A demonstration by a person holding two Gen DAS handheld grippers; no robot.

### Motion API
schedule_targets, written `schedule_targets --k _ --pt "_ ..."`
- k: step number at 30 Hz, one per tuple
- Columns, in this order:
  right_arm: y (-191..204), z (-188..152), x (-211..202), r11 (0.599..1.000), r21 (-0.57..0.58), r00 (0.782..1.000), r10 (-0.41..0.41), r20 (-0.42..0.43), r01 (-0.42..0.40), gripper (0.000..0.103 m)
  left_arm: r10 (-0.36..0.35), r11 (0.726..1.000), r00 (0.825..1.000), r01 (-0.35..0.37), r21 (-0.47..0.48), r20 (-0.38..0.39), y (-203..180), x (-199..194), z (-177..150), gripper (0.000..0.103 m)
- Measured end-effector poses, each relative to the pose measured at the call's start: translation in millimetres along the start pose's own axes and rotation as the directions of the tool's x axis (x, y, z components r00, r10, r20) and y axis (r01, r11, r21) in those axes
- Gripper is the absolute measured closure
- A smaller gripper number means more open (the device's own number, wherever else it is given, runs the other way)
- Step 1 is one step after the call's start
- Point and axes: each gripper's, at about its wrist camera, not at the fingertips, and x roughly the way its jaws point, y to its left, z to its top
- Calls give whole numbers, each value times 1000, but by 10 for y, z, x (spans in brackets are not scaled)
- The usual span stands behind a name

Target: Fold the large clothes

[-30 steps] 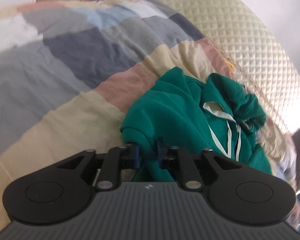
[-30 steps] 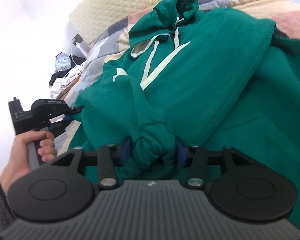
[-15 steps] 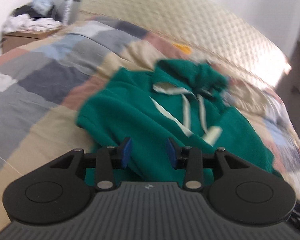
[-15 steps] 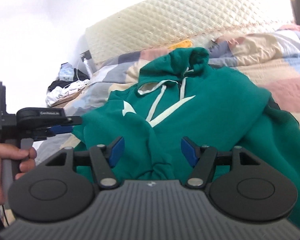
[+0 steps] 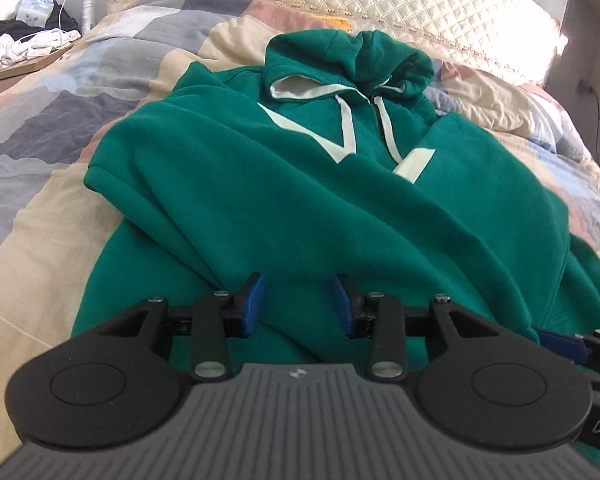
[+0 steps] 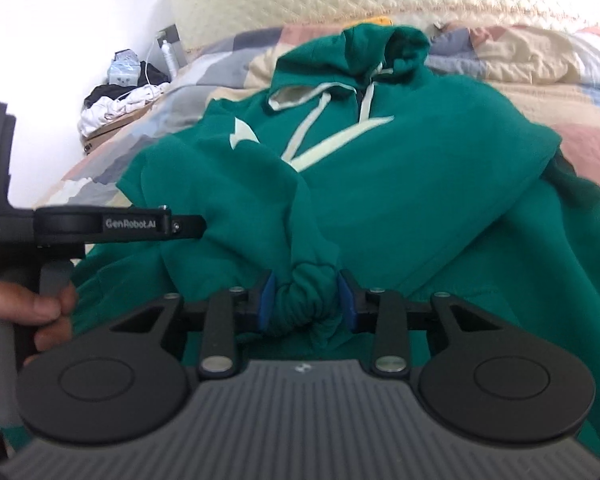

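A green hoodie (image 5: 308, 184) lies face up on the bed, hood (image 5: 352, 56) toward the headboard and white drawstrings down its chest. My left gripper (image 5: 299, 306) hovers open over the hoodie's lower part, nothing between its blue pads (image 5: 254, 304). In the right wrist view a sleeve lies folded across the hoodie (image 6: 420, 200), and its bunched cuff (image 6: 306, 296) sits between the pads of my right gripper (image 6: 306, 300), whose jaws are closing and press on it. The left gripper (image 6: 192, 227), held by a hand (image 6: 40, 312), shows side-on at the left.
The bed carries a patchwork quilt (image 5: 60, 120) and a quilted cream headboard (image 5: 420, 4). A bedside table (image 5: 16, 68) at the far left holds heaped clothes and a white bottle (image 5: 87, 6). A wall with a cable (image 5: 598, 120) is at the right.
My left gripper let go of the green fabric, opened, rolled, and swung across to the hoodie's lower middle. My right gripper opened off the cuff, then closed on it again.
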Motion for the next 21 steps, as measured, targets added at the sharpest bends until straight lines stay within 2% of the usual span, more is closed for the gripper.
schedule_targets --k 3,8,11,13,17,21 --pt "-12 -40 2 1000 4 1000 4 -5 -4 67 0 1000 1000 0 13 10 -32 23 -38 59" --pt "-24 -18 -56 1000 20 1000 8 -1 -8 65 -21 999 1000 21 -29 23 19 -89 9 57" --pt "-71 31 -177 999 46 999 7 34 -9 65 -17 999 999 19 -46 44 43 -221 38 55" --pt "-71 63 -267 999 37 998 -10 62 8 64 -42 997 998 46 -62 55 61 -331 49 55" --pt "-114 96 -429 999 43 995 -19 101 15 64 -56 998 995 57 -7 85 -16 -612 67 55" --pt "-123 169 -588 999 49 988 -15 151 8 64 -85 996 991 85 10 100 -74 -810 160 51"
